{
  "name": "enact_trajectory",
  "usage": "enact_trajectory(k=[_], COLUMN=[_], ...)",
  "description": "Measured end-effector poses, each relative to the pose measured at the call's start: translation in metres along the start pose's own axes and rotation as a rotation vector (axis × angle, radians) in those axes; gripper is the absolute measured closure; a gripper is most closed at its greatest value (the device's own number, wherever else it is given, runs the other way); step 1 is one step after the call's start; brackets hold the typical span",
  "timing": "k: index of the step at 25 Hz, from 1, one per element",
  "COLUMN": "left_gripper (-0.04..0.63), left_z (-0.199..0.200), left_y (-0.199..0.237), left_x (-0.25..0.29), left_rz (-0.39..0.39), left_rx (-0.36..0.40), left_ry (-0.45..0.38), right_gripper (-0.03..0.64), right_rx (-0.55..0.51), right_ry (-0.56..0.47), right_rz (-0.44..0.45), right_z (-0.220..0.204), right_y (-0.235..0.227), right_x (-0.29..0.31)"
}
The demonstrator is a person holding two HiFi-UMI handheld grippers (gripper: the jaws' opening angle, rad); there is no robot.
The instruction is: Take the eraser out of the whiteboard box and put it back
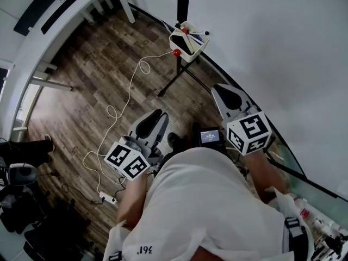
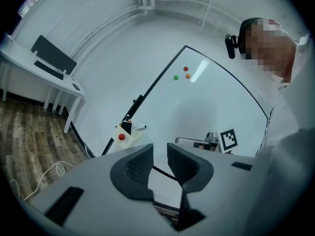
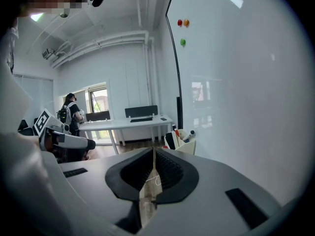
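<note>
A: Eraser, where?

B: Black slab eraser (image 1: 184, 44) stands on edge inside the cream plastic whiteboard box (image 1: 199, 50). The box hangs at the lower edge of the large white whiteboard (image 1: 272, 48), above the black stand legs (image 1: 179, 76). Marker pens (image 1: 199, 32) share the box. A red round magnet (image 1: 176, 53) sits on its outer face.

A: Anything touching it?

B: Nothing. Both tools are well apart from the box, held close to the person's white shirt (image 1: 206, 200).

A: Left gripper?

B: Left gripper (image 1: 157, 115) is over the wood-plank floor (image 1: 92, 75), pointing toward the board. From its own view the fingers (image 2: 139, 165) are spread with a narrow gap, and nothing is between them. The box shows beyond them, up and to the left, with the eraser upright in it.

A: Right gripper?

B: Right gripper (image 1: 223, 93) is beside the board's lower edge. In its own view the fingers (image 3: 170, 170) are pressed together and empty. The box sits just above and to the right of the tips.

A: Surroundings?

B: Red (image 2: 186, 69), orange (image 2: 187, 75) and green (image 2: 176, 76) magnets are high on the board. A thin white cable (image 1: 128, 99) loops across the floor to a power strip (image 1: 109, 199). A long white bench (image 1: 54, 20) stands along the far wall, carrying a black keyboard (image 1: 60, 12). A small lit screen (image 1: 210, 137) sits between the two tools. In the right gripper view a second person with a backpack (image 3: 71, 113) stands by the window.
</note>
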State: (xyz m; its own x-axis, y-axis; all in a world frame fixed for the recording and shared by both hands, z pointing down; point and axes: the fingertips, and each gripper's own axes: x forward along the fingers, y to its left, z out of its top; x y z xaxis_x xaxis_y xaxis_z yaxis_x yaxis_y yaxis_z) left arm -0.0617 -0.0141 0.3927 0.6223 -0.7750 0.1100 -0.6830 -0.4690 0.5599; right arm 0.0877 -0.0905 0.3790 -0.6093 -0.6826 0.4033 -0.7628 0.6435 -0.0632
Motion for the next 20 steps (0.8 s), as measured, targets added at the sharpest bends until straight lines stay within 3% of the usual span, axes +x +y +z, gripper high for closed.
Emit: enact_trajectory(k=[20], left_gripper=[0.511], left_z=[-0.007], left_y=[-0.001], left_x=[-0.009], left_rz=[-0.028], left_rx=[0.003], left_ry=[0.023], right_gripper=[0.594], right_rx=[-0.036], right_ry=[-0.006], right_rz=[-0.044], right_z=[-0.003], right_y=[0.012], right_x=[-0.013])
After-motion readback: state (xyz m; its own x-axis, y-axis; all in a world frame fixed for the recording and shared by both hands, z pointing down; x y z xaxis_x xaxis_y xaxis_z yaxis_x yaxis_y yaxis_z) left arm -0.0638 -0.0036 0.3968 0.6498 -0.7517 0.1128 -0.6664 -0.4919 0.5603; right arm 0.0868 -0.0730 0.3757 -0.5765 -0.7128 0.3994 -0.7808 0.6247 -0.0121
